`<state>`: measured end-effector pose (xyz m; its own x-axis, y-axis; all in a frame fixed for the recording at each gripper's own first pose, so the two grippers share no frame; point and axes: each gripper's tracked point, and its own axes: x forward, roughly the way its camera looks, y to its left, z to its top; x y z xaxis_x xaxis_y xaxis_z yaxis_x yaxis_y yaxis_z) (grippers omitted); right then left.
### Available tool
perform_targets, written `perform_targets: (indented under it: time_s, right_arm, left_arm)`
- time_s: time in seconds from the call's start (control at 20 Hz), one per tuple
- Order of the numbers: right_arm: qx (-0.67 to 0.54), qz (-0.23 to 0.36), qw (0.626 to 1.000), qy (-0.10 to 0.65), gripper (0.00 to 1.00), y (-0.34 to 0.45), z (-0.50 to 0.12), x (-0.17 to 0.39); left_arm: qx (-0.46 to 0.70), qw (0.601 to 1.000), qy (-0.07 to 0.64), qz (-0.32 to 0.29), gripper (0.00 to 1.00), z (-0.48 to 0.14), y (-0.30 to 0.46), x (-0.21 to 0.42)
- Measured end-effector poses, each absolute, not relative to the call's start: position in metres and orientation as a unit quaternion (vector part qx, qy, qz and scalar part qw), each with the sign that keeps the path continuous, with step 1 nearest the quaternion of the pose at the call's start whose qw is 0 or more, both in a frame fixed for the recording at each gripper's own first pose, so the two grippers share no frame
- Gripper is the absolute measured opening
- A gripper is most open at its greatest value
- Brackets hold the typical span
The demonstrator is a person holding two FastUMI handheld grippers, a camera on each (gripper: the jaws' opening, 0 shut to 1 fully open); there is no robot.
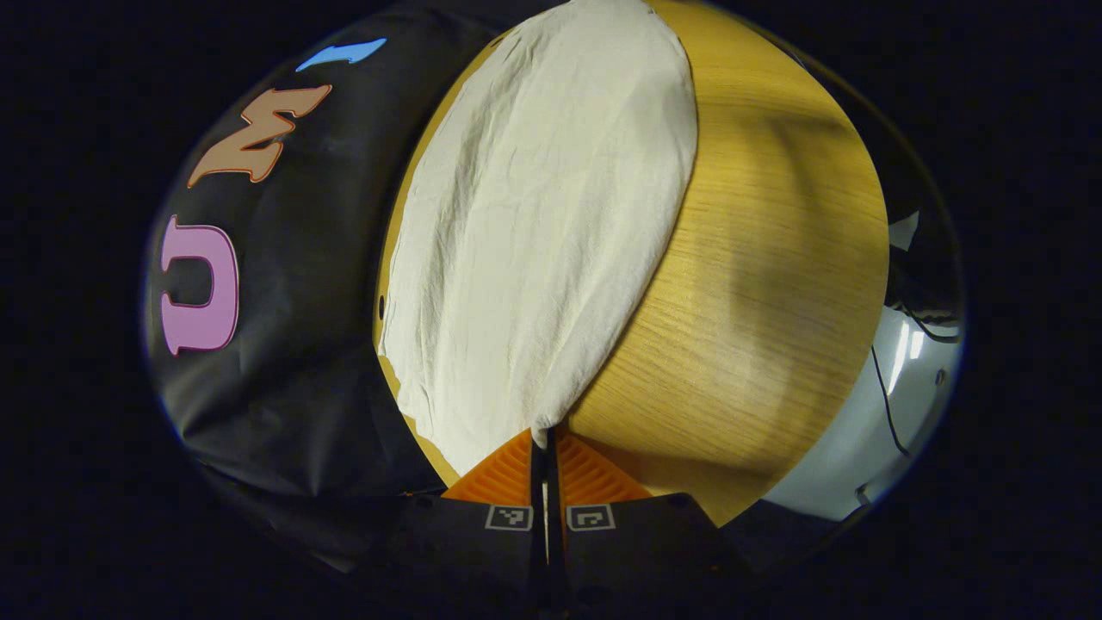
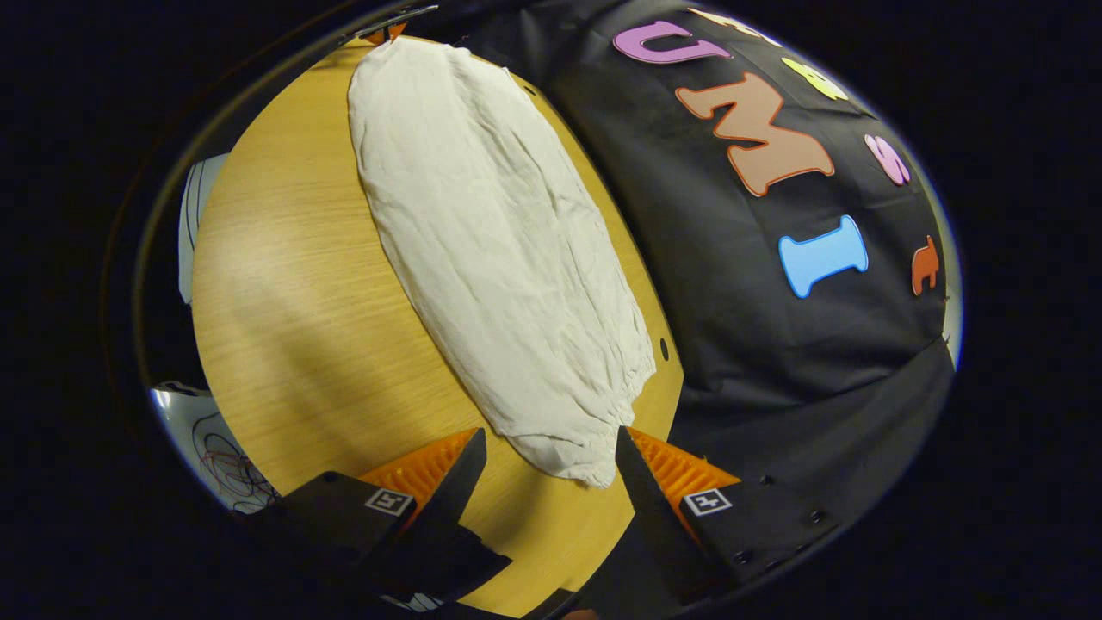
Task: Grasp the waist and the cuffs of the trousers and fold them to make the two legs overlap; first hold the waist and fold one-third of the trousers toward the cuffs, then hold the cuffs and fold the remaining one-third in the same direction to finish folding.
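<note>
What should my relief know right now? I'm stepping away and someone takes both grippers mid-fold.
Left gripper: shut on one end of the cream crinkled cotton trousers.
Right gripper: open, fingers either side of the gathered end, not yet clamped.
Trousers lie lengthwise as one narrow strip on the light wooden table, legs apparently overlapped.
Left: both one-third folds.

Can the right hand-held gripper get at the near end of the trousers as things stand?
Probably yes. The right hand-held gripper is open, its fingers straddling the gathered end of the trousers on the table, with nothing lying between them and the cloth.
</note>
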<state>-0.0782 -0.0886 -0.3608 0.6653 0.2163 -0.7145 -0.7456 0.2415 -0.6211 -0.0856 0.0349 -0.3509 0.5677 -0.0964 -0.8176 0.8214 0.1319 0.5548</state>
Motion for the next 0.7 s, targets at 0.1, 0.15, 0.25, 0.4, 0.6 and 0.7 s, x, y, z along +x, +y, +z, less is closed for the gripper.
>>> perform_targets:
  time_s: [0.1,0.15,0.25,0.4,0.6,0.7]
  right_arm:
    - [-0.541,0.331,0.731,0.251,0.98,-0.090,-0.369,-0.078]
    - [-0.546,0.336,0.725,0.250,0.97,-0.088,-0.374,-0.077]
    - [-0.557,0.341,0.716,0.247,0.93,-0.087,-0.377,-0.072]
    - [-0.562,0.341,0.713,0.245,0.90,-0.086,-0.383,-0.062]
    - [-0.558,0.339,0.715,0.251,0.87,-0.085,-0.393,-0.056]
    - [-0.565,0.338,0.710,0.249,0.72,-0.083,-0.395,-0.055]
  left_arm:
    - [0.564,0.682,0.323,-0.336,0.00,-0.352,0.035,-0.086]
    - [0.563,0.682,0.325,-0.335,0.00,-0.351,0.035,-0.086]
    - [0.565,0.681,0.326,-0.334,0.00,-0.351,0.035,-0.085]
    - [0.568,0.680,0.326,-0.329,0.00,-0.352,0.036,-0.084]
    - [0.567,0.681,0.328,-0.326,0.00,-0.352,0.035,-0.085]
    - [0.568,0.680,0.330,-0.326,0.00,-0.352,0.036,-0.084]
